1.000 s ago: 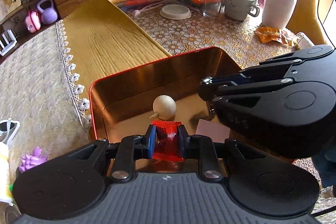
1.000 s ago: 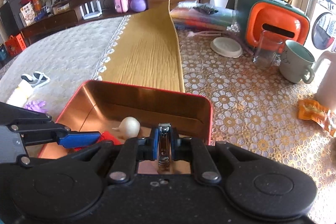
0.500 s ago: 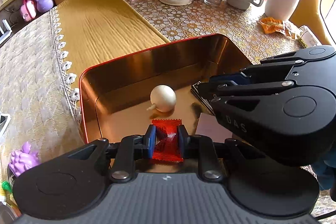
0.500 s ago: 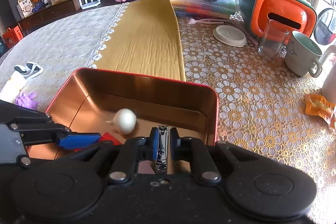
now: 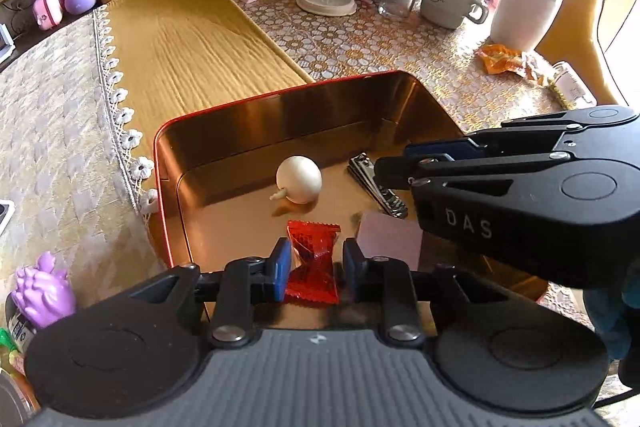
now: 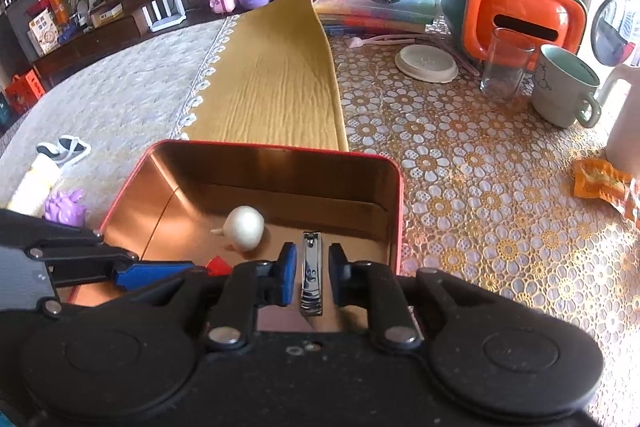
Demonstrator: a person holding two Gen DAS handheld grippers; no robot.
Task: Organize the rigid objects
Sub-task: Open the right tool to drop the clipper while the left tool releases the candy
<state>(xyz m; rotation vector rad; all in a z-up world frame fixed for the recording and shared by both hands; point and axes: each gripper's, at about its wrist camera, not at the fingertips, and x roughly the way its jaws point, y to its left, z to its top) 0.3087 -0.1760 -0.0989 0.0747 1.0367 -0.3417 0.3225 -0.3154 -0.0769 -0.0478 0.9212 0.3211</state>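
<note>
My left gripper [image 5: 314,263] stands parted around the red foil candy wrapper [image 5: 313,265], pads just clear of its sides, so it holds nothing. My right gripper [image 6: 312,273] is likewise parted, the steel nail clipper [image 6: 311,273] lying loose between its pads on the floor of the copper-lined red-rimmed tin [image 5: 256,115]. Beyond them sits the white round ball with a small stem [image 5: 299,179], free in the tin. I judge that lifting out carelessly could snag the wrapper, or nudge the ball rolling against the clipper.
</note>
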